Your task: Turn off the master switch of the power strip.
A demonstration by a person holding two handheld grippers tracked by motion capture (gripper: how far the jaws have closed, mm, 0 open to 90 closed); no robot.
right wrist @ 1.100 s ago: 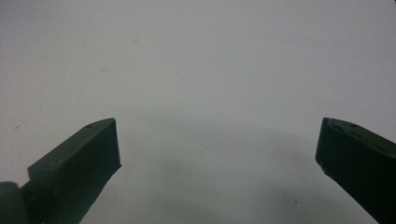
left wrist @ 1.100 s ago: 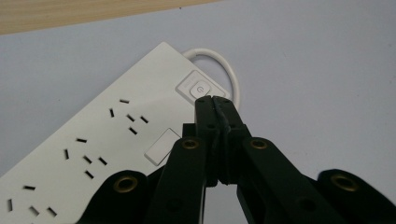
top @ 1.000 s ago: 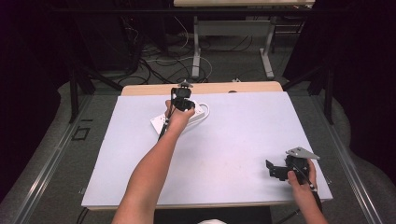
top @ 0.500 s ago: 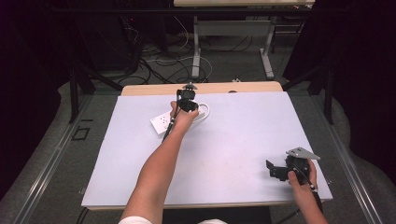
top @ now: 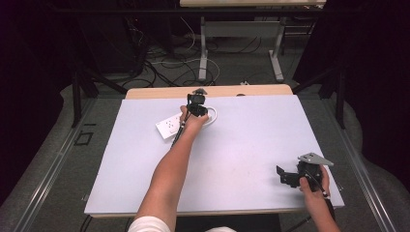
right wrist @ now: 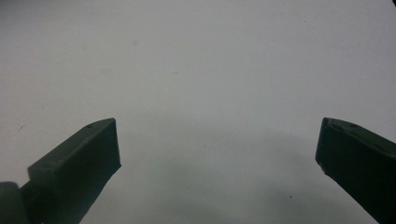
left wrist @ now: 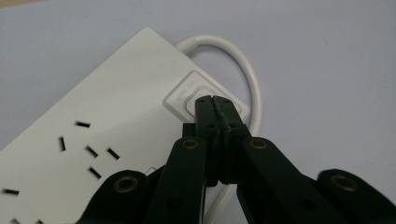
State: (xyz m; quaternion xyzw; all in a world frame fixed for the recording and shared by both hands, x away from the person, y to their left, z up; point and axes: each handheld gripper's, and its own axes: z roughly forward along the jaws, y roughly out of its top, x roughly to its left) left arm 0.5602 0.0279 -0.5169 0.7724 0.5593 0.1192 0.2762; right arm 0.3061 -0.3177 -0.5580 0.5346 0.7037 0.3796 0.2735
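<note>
A white power strip (top: 170,125) (left wrist: 98,135) lies on the pale table at the far middle, its white cable (top: 212,116) (left wrist: 247,79) looping off its right end. My left gripper (top: 197,107) (left wrist: 214,100) is shut with nothing between the jaws. Its joined tips rest on the strip's rocker switch (left wrist: 194,95), near the cable end. Several socket slots (left wrist: 86,149) show to the left of the jaws. My right gripper (top: 286,177) (right wrist: 217,140) hovers low over bare table at the near right, jaws wide open and empty.
The table's pale top (top: 241,145) has a wooden strip (top: 159,92) along its far edge. Beyond it stand a desk frame (top: 241,43) and loose floor cables (top: 164,67). The near edge lies close to the right hand.
My left hand has moved right along the power strip and come down, from its middle to the switch at the cable end. The right gripper has stayed put.
</note>
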